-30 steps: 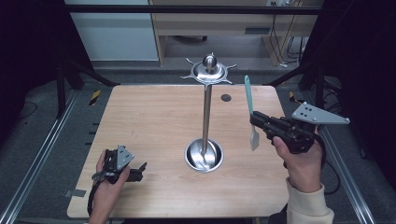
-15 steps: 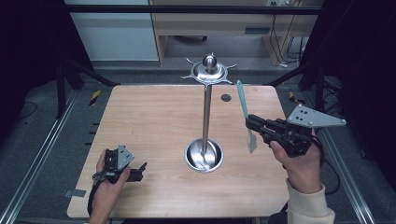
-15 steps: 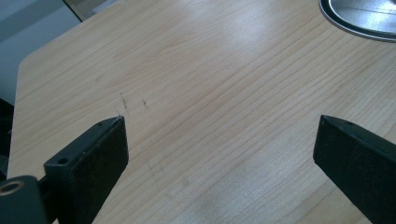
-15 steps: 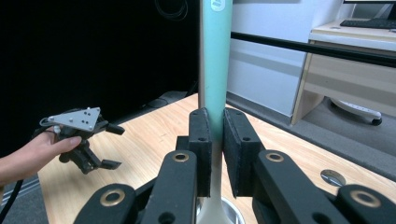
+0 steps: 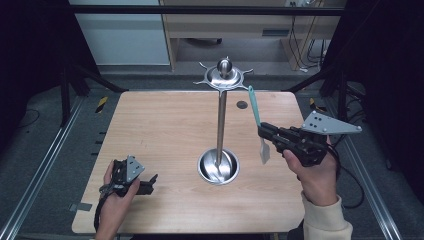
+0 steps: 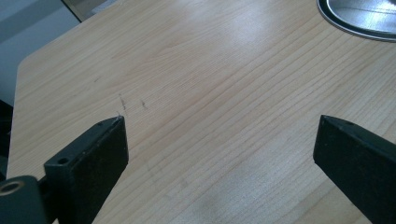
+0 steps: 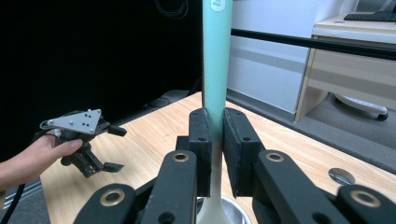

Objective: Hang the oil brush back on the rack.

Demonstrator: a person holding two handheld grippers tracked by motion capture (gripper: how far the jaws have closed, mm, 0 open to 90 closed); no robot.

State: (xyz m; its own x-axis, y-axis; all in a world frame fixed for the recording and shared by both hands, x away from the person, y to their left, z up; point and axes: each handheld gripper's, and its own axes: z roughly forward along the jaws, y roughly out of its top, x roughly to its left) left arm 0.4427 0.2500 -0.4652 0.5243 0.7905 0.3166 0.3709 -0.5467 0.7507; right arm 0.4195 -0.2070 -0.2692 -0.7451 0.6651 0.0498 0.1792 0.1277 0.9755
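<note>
Since the earlier frames, the right gripper (image 5: 263,131) has carried the spatula (image 5: 255,107) slightly leftward, toward the stand's pole (image 5: 220,127); the left gripper (image 5: 150,182) has kept its place.

Left side: the left gripper rests low at the near left part of the wooden table (image 5: 160,130), held in a hand (image 5: 117,192). In the left gripper view its jaws stand wide apart over bare tabletop (image 6: 210,93), nothing between them, with the rim of the steel base (image 6: 359,18) at the upper right corner. The right gripper view shows the same gripper (image 7: 105,149) in the person's hand (image 7: 32,158), well apart from the spatula.

Centre: a metal stand rises from a round steel base (image 5: 218,166) on the table. Its pole is upright and carries a disc with hooks (image 5: 224,77) at the top. A small dark round spot (image 5: 242,104) lies on the table behind it.

Right side: the right gripper, held in a hand (image 5: 315,175), is clamped on the spatula's handle. In the right gripper view the teal handle (image 7: 215,60) stands upright, pinched between the two pads (image 7: 201,149). From above, the pale blade (image 5: 264,151) hangs below the jaws, above the table and just right of the base, not touching the pole.
</note>
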